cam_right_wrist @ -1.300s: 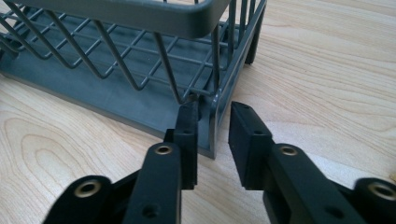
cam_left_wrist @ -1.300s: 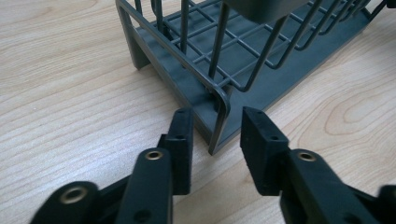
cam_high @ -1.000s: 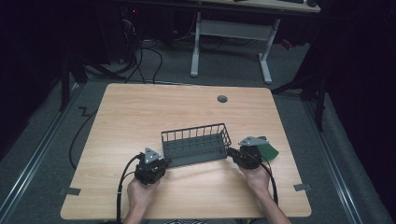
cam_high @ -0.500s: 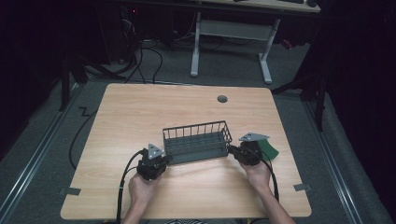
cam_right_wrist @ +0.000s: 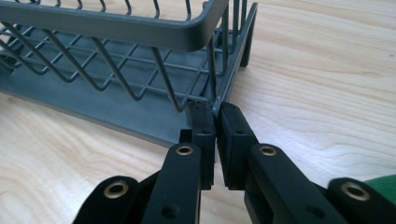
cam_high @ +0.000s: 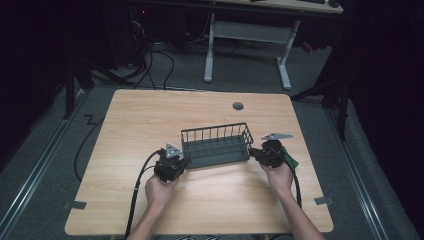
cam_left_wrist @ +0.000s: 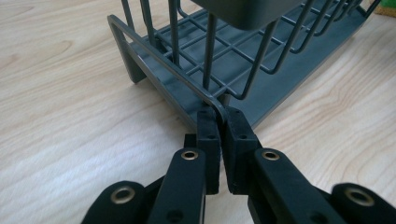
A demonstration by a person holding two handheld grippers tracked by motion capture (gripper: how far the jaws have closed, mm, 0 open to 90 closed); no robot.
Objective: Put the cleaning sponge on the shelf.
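A dark grey wire rack [cam_high: 216, 145] stands on the wooden table [cam_high: 145, 120], a little right of its middle. My left gripper [cam_high: 181, 162] is at the rack's left end, shut on the bottom frame wire [cam_left_wrist: 187, 84] at a corner. In the left gripper view its jaws [cam_left_wrist: 219, 116] pinch that wire. My right gripper [cam_high: 252, 154] is at the right end. There the right gripper [cam_right_wrist: 215, 109] is shut on the lower rail of the rack [cam_right_wrist: 116, 28]. A hand holds each gripper from the near side.
A green object [cam_high: 291, 161] lies just behind the right gripper, also the green object [cam_right_wrist: 383, 184] at that view's corner. A round grommet hole [cam_high: 238, 106] sits near the table's far edge. Beyond the table stand a white-legged desk [cam_high: 210, 50] and cables on the floor.
Both grippers and the rack between them have shifted away from the near edge and slightly right. The left gripper has drawn in closer to the rack's left end.
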